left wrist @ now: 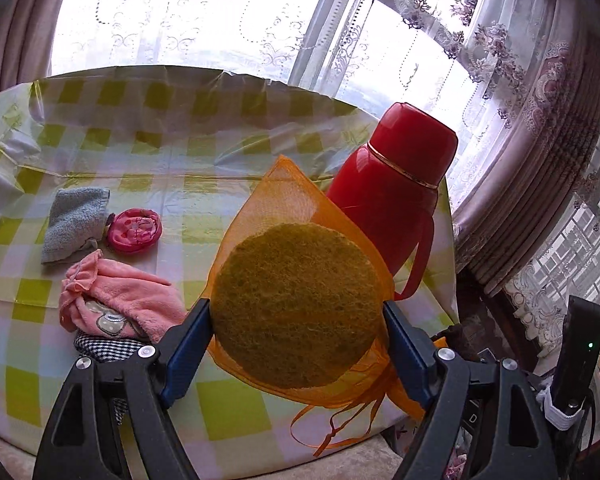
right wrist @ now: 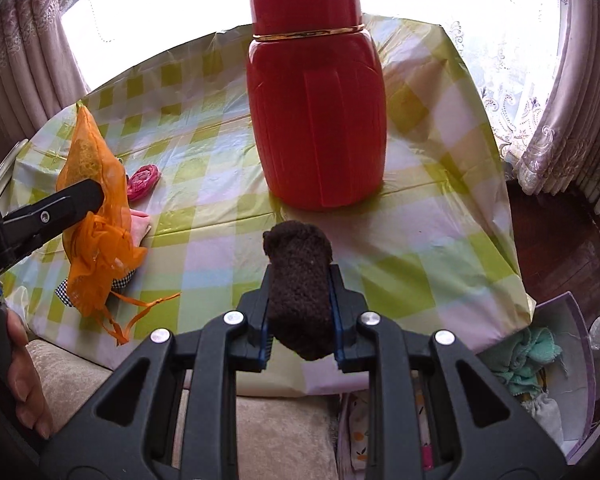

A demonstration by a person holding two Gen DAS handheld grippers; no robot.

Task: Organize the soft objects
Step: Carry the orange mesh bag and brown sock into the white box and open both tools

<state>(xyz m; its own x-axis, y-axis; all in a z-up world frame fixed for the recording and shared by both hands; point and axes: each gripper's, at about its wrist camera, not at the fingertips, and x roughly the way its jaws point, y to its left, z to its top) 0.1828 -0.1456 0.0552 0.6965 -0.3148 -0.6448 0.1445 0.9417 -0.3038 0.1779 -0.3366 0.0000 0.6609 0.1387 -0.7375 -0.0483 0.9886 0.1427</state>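
Observation:
My left gripper [left wrist: 296, 312] is shut on an orange mesh bag [left wrist: 284, 196] with a round yellow sponge [left wrist: 296, 304] inside it, held above the checked tablecloth [left wrist: 204, 160]. From the right wrist view the same orange mesh bag [right wrist: 96, 216] hangs at the left, its ribbons trailing. My right gripper [right wrist: 300, 292] is shut on a rolled dark brown knitted cloth [right wrist: 300, 272], near the table's front edge. On the table lie a grey towel [left wrist: 74, 224], a small pink pouch [left wrist: 134, 230], a pink towel [left wrist: 120, 300] and a black-and-white checked cloth [left wrist: 108, 348].
A tall red thermos [right wrist: 316, 104] stands on the table just beyond my right gripper. A clear bin [right wrist: 556, 372] with several cloths sits low at the right, off the table. A hand [right wrist: 24, 384] holds the left gripper. Curtains [left wrist: 540, 140] and a window lie behind.

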